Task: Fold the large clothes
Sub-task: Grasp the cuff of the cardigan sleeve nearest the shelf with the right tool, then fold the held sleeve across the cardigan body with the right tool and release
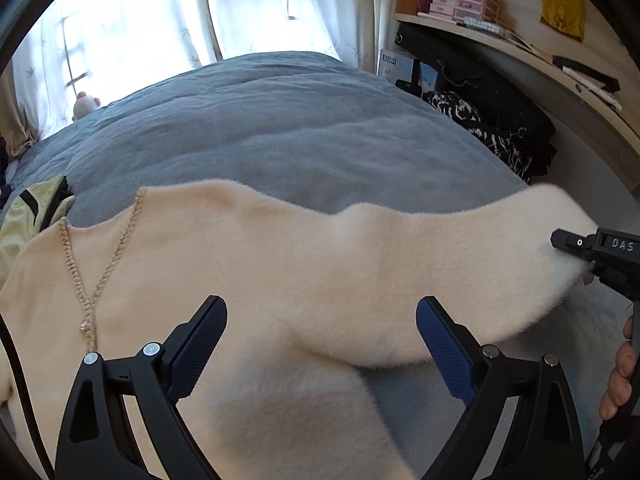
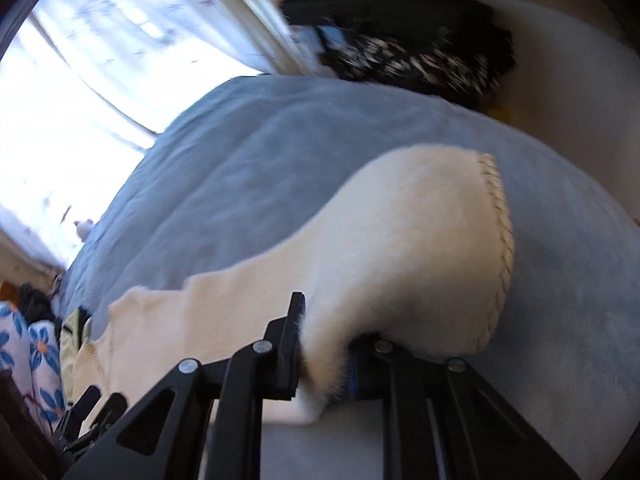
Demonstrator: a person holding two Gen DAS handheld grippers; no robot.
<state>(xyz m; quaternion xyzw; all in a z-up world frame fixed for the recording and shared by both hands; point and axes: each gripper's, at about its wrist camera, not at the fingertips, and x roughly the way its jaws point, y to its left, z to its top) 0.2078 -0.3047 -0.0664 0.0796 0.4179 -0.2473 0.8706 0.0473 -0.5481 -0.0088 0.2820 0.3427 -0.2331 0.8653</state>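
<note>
A cream fuzzy sweater (image 1: 256,264) with braided neckline trim lies on the grey-blue bed cover (image 1: 280,128). Its sleeve (image 1: 460,248) stretches out to the right. My left gripper (image 1: 322,320) is open and empty, its blue-padded fingers (image 1: 200,344) hovering over the sweater's body. My right gripper (image 2: 326,344) is shut on the sleeve (image 2: 408,248) near its braided cuff (image 2: 502,248) and holds it lifted above the bed. The right gripper also shows in the left wrist view (image 1: 576,246) at the sleeve's end.
A pale green garment (image 1: 36,208) lies left of the sweater. Dark patterned clothes (image 1: 480,120) are piled at the bed's right side under a wooden shelf (image 1: 520,44). Curtains (image 1: 160,12) hang behind the bed. A floral fabric (image 2: 28,360) sits at left.
</note>
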